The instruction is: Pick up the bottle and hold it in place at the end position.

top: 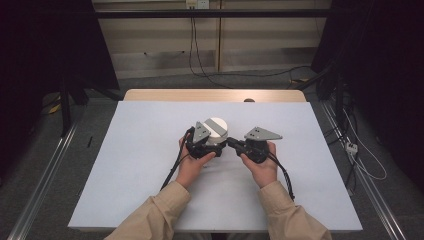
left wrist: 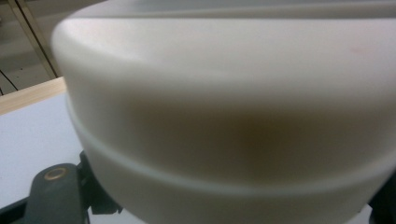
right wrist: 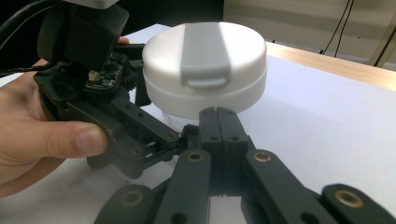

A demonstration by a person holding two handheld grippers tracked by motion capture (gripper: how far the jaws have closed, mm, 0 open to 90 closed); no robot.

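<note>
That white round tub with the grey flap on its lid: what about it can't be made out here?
- Its contents: the white tub has its lid on in the right gripper view.
- Its lower part: behind the right gripper, whose jaws are shut.
- Its outline: blurred and cut off by the edges in the left gripper view.
- The left gripper's grip: hidden behind its grey plate, high view.

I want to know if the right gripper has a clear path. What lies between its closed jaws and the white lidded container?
Nothing: in the right gripper view, the right gripper has its shut tips right at the white lidded container, below its lid.
</note>
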